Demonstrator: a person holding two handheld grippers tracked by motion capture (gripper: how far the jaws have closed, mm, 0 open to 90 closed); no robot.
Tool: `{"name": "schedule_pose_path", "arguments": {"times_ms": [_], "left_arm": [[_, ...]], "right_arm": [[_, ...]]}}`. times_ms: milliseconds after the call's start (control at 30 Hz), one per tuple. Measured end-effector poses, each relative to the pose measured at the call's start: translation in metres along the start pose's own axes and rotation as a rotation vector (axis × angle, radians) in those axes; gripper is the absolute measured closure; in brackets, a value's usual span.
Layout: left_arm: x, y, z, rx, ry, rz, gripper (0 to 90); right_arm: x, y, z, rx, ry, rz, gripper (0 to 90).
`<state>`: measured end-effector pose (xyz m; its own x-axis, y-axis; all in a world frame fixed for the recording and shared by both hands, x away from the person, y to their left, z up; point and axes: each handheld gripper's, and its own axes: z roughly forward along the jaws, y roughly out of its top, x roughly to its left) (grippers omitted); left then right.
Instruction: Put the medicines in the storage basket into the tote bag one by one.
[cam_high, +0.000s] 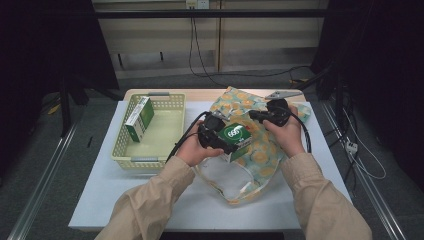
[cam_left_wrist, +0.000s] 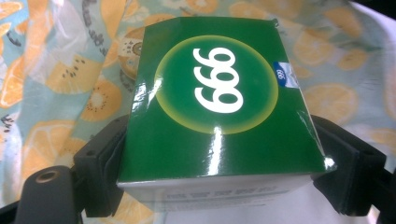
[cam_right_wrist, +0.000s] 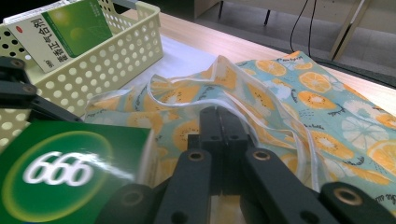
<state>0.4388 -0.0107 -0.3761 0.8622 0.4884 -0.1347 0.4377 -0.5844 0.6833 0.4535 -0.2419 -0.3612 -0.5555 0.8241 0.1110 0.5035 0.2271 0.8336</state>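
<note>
The left gripper (cam_left_wrist: 219, 182) is clamping the green box (cam_left_wrist: 219, 102) while the right gripper (cam_right_wrist: 219, 126), clenched, is pinching the bag's rim (cam_right_wrist: 261, 100); next, the box needs sliding inside the opening.

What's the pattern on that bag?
Orange and kiwi slices on pale blue; the bag shows best in the right gripper view.

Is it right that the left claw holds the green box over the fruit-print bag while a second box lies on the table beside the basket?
Not quite. The second box stands inside the basket, leaning on its wall, as the high view shows. The rest holds: the left claw grips the green box over the bag.
</note>
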Motion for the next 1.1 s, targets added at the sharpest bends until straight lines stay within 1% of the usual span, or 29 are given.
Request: {"name": "schedule_pose_path", "arguments": {"times_ms": [67,133,167,233,267,300,333,367,433,467,500,533,667,767,833,867,900,933,967,1067,1100], "left_arm": [[0.0,-0.001,0.007,0.004,0.004,-0.006,15.8],[0.0,-0.001,0.015,0.015,0.02,-0.005,15.8],[0.0,0.0,0.018,0.014,0.028,-0.014,15.8],[0.001,0.0,0.024,0.019,0.043,-0.014,15.8],[0.002,0.0,0.027,0.013,0.035,-0.027,15.8],[0.003,0.0,0.03,0.021,0.035,-0.028,15.8],[0.002,0.0,0.033,0.01,0.036,-0.029,15.7],[0.002,0.0,0.034,0.009,0.043,-0.026,15.7],[0.001,0.001,0.039,-0.004,0.05,-0.02,15.6],[0.001,0.001,0.041,-0.013,0.059,-0.024,15.6],[0.002,0.002,0.044,-0.012,0.083,-0.024,15.6],[0.004,0.003,0.046,-0.024,0.077,-0.026,15.5],[0.013,0.006,0.057,-0.059,0.109,-0.043,15.6],[0.019,0.008,0.063,-0.082,0.149,-0.044,15.5],[0.023,0.01,0.066,-0.094,0.184,-0.064,15.6],[0.026,0.011,0.067,-0.102,0.174,-0.068,15.5],[0.028,0.012,0.068,-0.107,0.178,-0.072,15.5],[0.029,0.014,0.07,-0.113,0.19,-0.071,15.5],[0.031,0.015,0.072,-0.119,0.19,-0.077,15.4],[0.036,0.018,0.076,-0.136,0.211,-0.086,15.3],[0.038,0.018,0.078,-0.148,0.217,-0.09,15.1]], "right_arm": [[0.0,0.001,-0.002,-0.004,-0.004,0.0,90.0],[-0.002,0.001,-0.003,-0.008,-0.01,0.002,90.0],[-0.003,0.001,-0.004,-0.01,-0.015,0.007,90.0],[-0.005,0.001,-0.004,-0.009,-0.022,0.008,90.0],[-0.006,0.0,-0.004,-0.01,-0.023,0.011,90.0],[-0.006,0.0,-0.004,-0.013,-0.024,0.011,90.0],[-0.007,0.0,-0.004,-0.014,-0.025,0.011,90.0],[-0.008,0.0,-0.004,-0.015,-0.03,0.014,90.0],[-0.008,0.0,-0.004,-0.02,-0.026,0.019,90.0],[-0.009,0.0,-0.004,-0.021,-0.025,0.021,90.0],[-0.009,0.0,-0.003,-0.02,-0.024,0.022,90.0],[-0.009,-0.001,-0.003,-0.018,-0.026,0.019,90.0],[-0.007,0.0,-0.003,-0.016,-0.018,0.016,90.0],[-0.006,0.0,-0.005,-0.017,-0.014,0.009,90.0],[-0.007,0.0,-0.006,-0.017,-0.014,0.014,90.0],[-0.007,0.0,-0.006,-0.018,-0.013,0.016,90.0],[-0.007,0.0,-0.007,-0.02,-0.011,0.019,90.0],[-0.007,0.0,-0.007,-0.022,-0.009,0.019,90.0],[-0.006,0.001,-0.007,-0.023,-0.01,0.019,90.0],[-0.005,0.001,-0.006,-0.02,-0.009,0.017,90.0],[-0.004,0.001,-0.006,-0.017,-0.01,0.017,90.0]]}}
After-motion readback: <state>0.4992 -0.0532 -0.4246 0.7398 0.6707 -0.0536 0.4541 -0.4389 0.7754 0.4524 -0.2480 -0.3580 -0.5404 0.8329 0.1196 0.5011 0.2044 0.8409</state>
